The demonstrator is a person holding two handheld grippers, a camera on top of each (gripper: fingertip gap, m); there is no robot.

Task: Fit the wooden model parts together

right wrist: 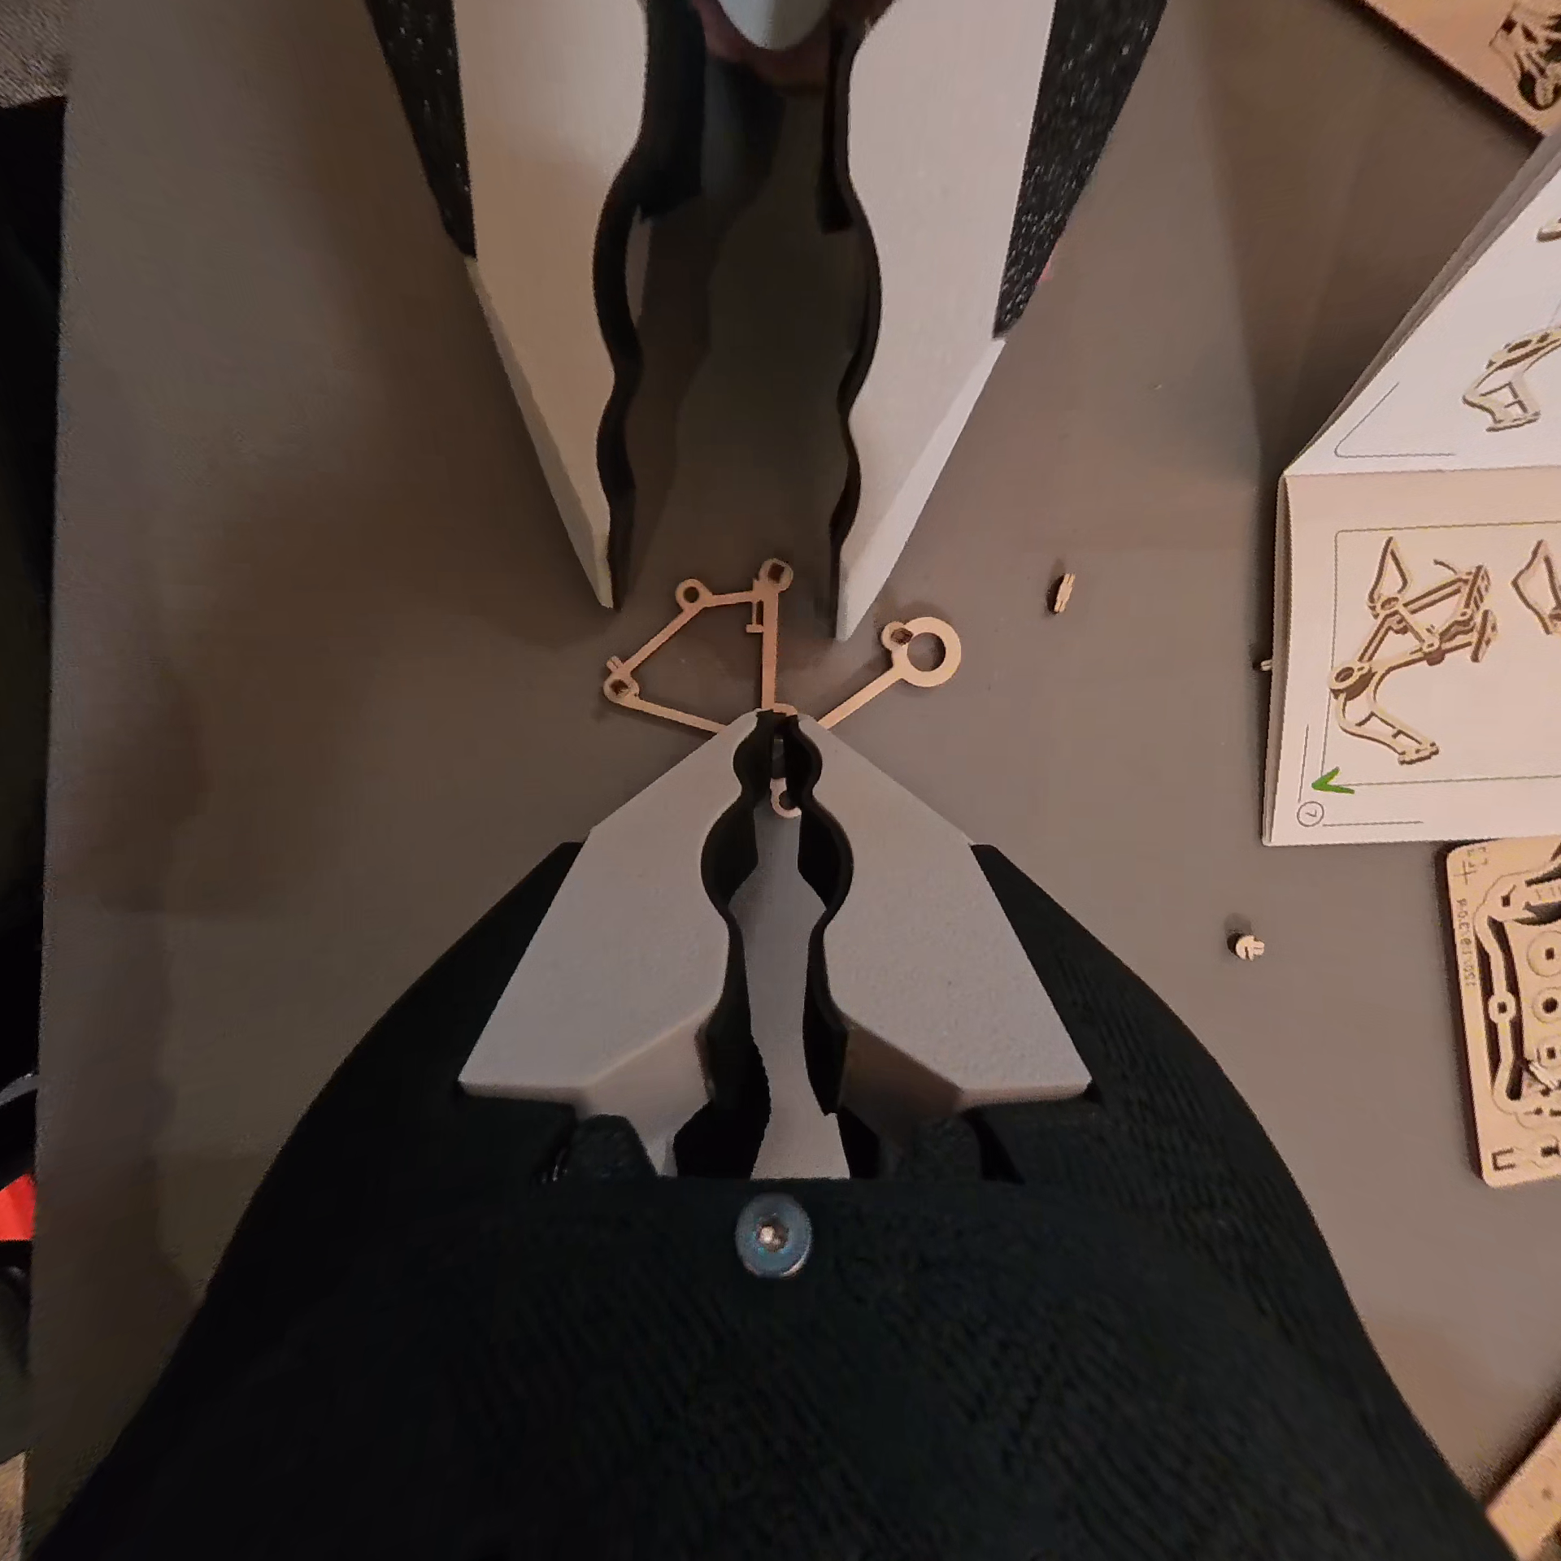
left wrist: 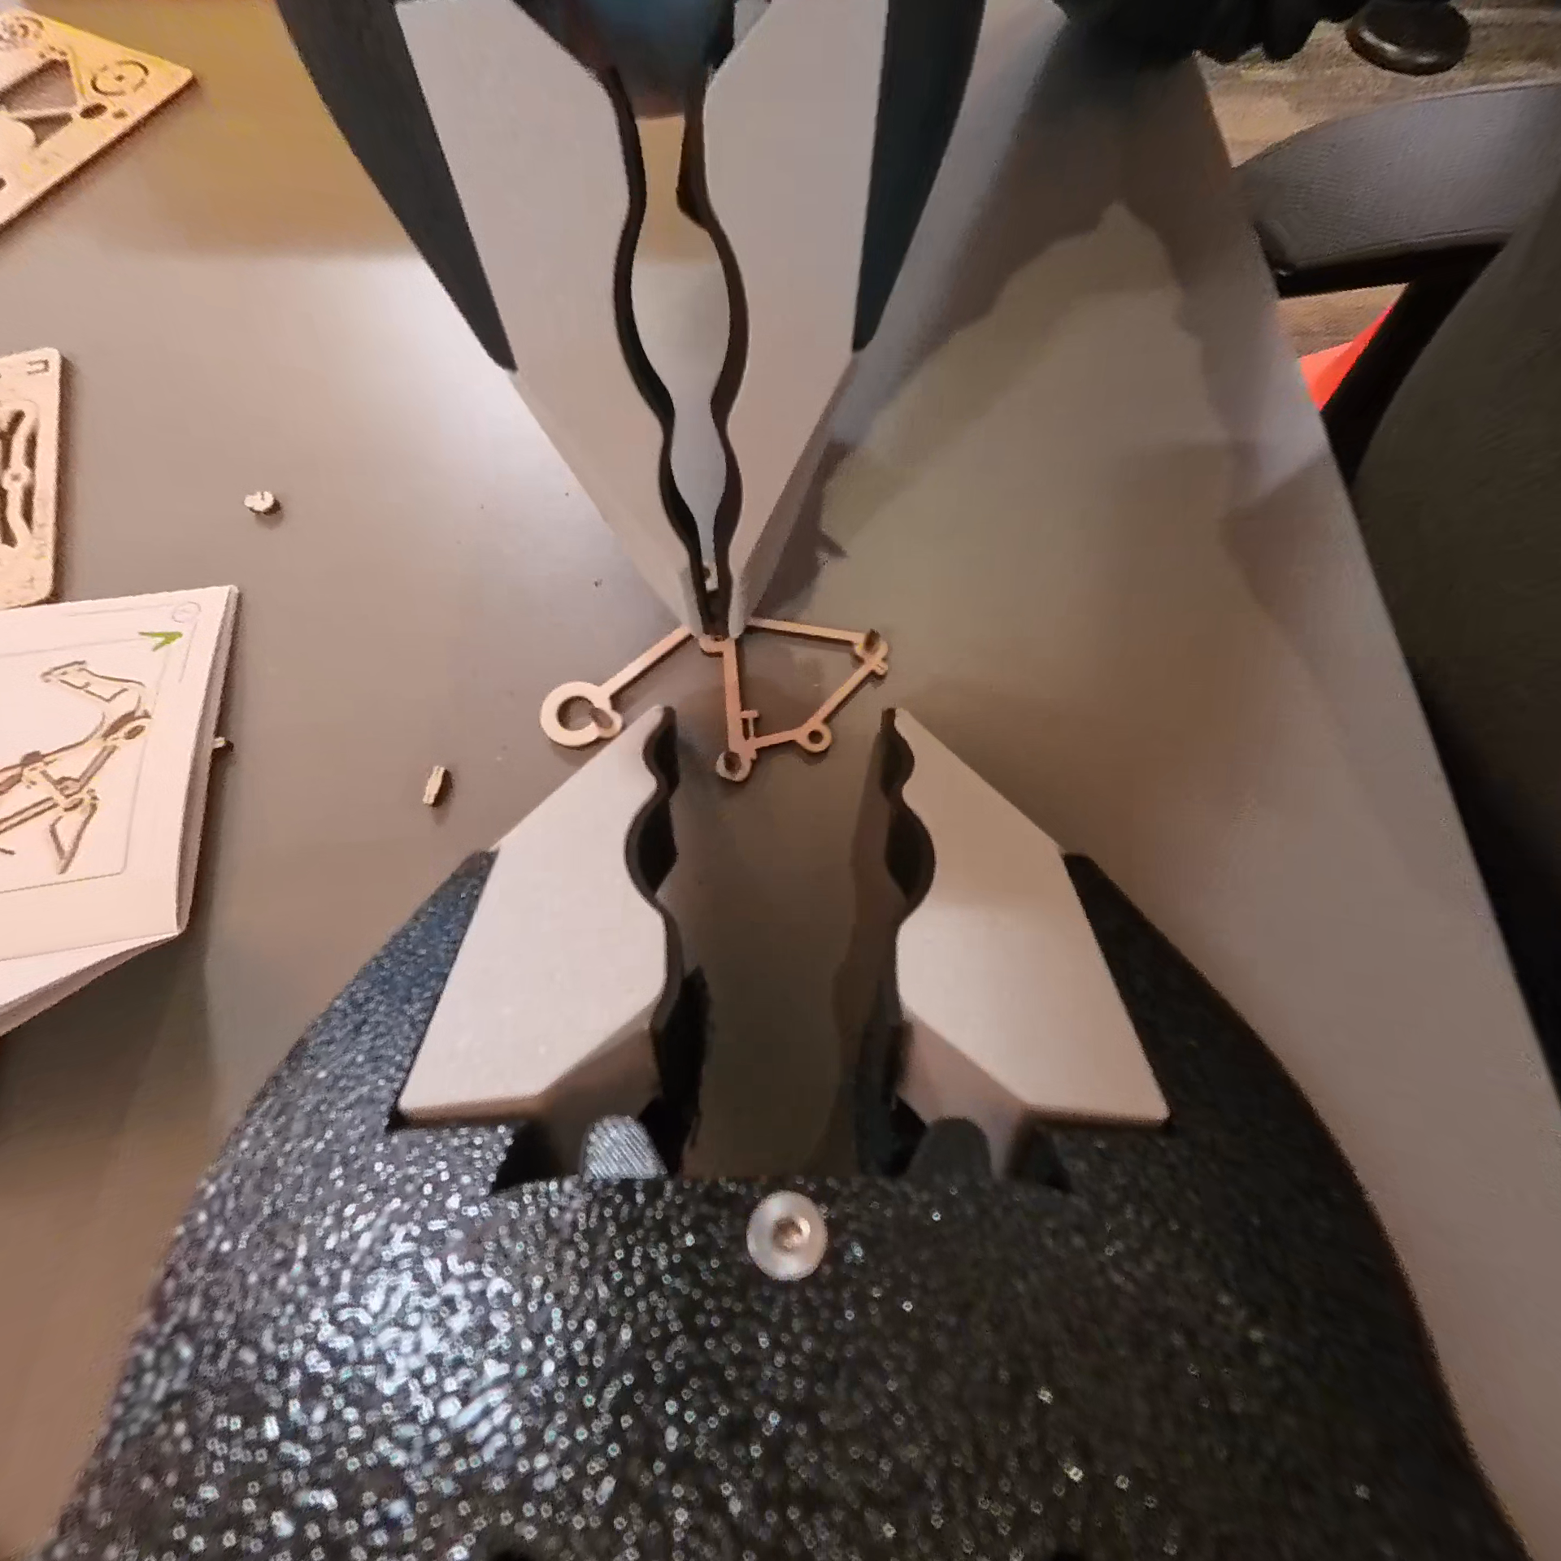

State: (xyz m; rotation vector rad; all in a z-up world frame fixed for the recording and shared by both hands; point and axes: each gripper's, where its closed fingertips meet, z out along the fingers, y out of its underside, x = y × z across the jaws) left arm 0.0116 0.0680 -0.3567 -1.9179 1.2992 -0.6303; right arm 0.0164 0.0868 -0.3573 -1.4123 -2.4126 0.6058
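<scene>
Two wooden sheets (right wrist: 1512, 1014) and a booklet (right wrist: 1427, 659) lie on my grey desk (right wrist: 338, 591). My right tool (right wrist: 775, 722) is clenched at the wooden frame's (right wrist: 684, 650) joint, flat on the desk; my left tool (left wrist: 777, 735) hangs released, fingertips astride the frame.

Green arrow mark on instruction booklet (right wrist: 1419, 676)

We see a matt, smooth grey table (right wrist: 296, 591). The wooden model parts (right wrist: 701, 650) are thin pale plywood with darkened cut edges. The booklet (right wrist: 1419, 659) is matt white paper. The left gripper (left wrist: 781, 735) has matt grey plastic fingers (left wrist: 574, 845) and a speckled, rough black body; its screw (left wrist: 785, 1240) is shiny metal.
</scene>
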